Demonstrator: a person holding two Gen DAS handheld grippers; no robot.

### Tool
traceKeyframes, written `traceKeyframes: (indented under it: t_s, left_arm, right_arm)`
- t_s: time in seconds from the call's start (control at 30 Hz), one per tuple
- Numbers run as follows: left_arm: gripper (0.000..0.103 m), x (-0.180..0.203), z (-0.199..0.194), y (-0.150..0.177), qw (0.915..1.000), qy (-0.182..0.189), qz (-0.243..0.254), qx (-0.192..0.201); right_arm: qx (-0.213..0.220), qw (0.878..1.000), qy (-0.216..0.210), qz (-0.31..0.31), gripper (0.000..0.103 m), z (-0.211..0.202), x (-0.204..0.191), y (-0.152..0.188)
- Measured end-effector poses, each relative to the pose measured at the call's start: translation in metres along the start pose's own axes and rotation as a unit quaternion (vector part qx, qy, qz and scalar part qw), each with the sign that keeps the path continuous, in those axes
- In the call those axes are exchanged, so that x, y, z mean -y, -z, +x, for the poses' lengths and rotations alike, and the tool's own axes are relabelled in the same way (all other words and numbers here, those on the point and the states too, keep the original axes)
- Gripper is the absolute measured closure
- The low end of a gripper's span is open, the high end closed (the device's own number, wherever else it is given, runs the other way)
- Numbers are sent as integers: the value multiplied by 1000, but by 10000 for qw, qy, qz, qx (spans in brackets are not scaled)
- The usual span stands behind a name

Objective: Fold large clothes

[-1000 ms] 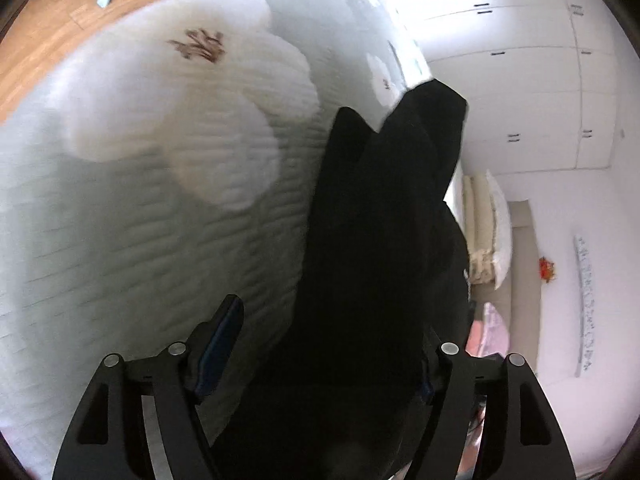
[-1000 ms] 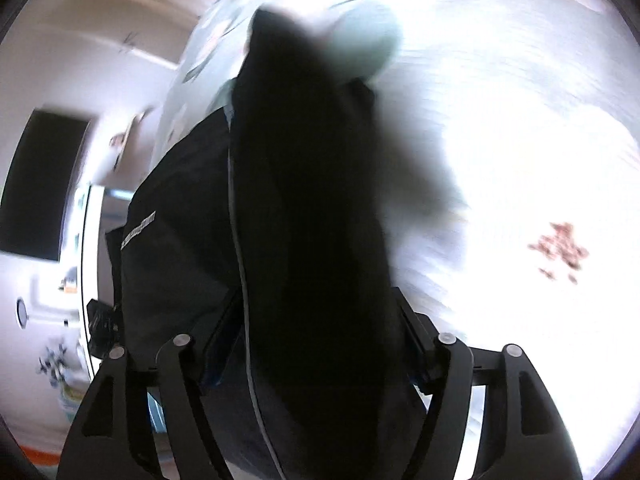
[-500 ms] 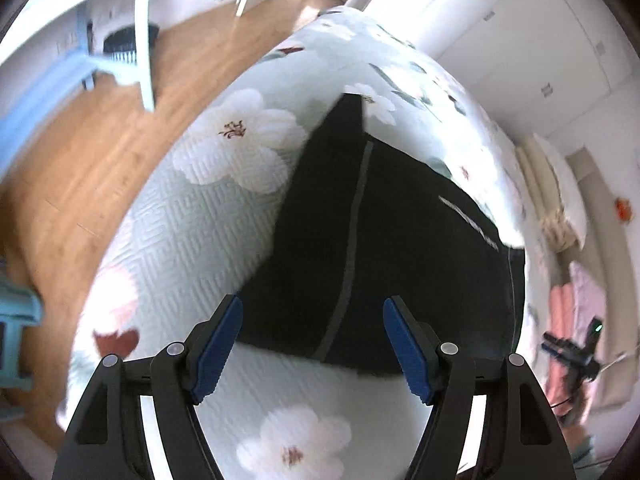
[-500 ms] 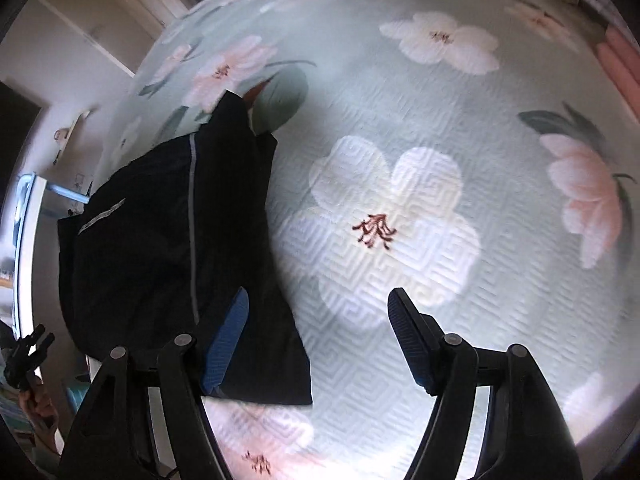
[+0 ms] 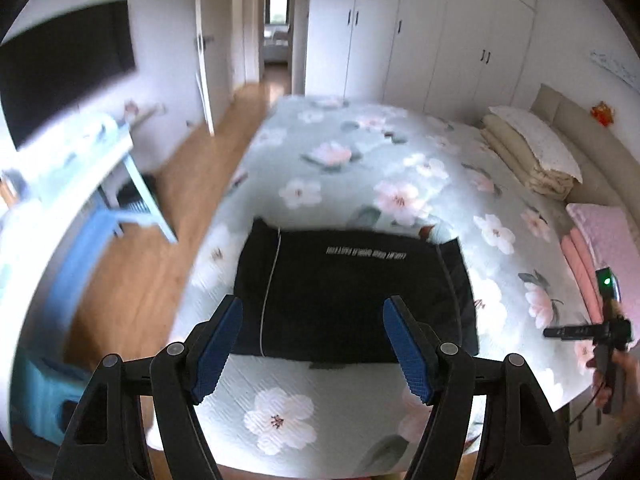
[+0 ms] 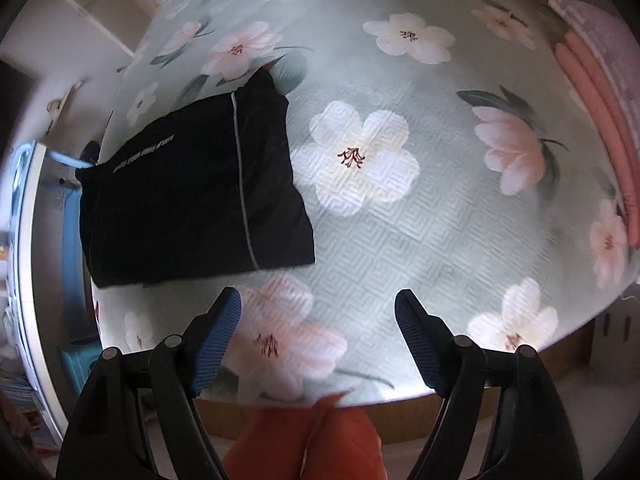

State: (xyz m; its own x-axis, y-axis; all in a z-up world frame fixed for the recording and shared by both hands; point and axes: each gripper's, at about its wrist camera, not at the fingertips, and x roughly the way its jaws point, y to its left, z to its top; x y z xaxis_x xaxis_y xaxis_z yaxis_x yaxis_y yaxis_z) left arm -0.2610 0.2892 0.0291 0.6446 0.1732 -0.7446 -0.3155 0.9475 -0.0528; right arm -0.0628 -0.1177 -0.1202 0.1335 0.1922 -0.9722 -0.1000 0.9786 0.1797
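A black garment [image 5: 352, 292] lies folded into a flat rectangle on the bed [image 5: 360, 168], near its foot edge, on the floral quilt. A thin pale stripe runs down one side of it, and a line of white lettering crosses its top; the letters are too blurred to read.

The left tongs [image 5: 312, 344] are spread wide and hold nothing, raised above the garment's near edge. The right tongs [image 6: 316, 340] are also wide and empty, over bare quilt beside the garment [image 6: 192, 192], apart from it.

Pillows [image 5: 532, 152] are stacked at the head of the bed, and pink folded bedding [image 6: 596, 80] lies along one side.
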Motion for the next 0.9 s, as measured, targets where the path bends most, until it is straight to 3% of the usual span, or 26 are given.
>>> traceKeyframes:
  t_s: [0.13,0.23,0.4,0.57,0.73,0.9]
  left_arm:
    - [28,31,-52,-10,9995,-115,-27,291]
    - [28,57,-79,-13,9969,-608,274,405]
    - [26,93,-132,-26,9912,-862,725,700]
    - [22,112,-166,-42,9892,-891,725,915]
    - [22,100,-160,-54,9971,-332,195,653]
    - [22,74,-116,-55,9983,-528,-61,222]
  right_arm:
    - [44,9997,137,-191,21,-35,-15,17]
    - [293,9987,131,-408,21,-73,-29,25]
    - [1237,9874,192,-965,19,-158,-64,37]
    - [2104,9683,87,-1341,13,-233,-104,55]
    - [2550,9532,104,-1620,6,-266,-146,74]
    - [2511,9550,76,-1577,6,-259,-177,70]
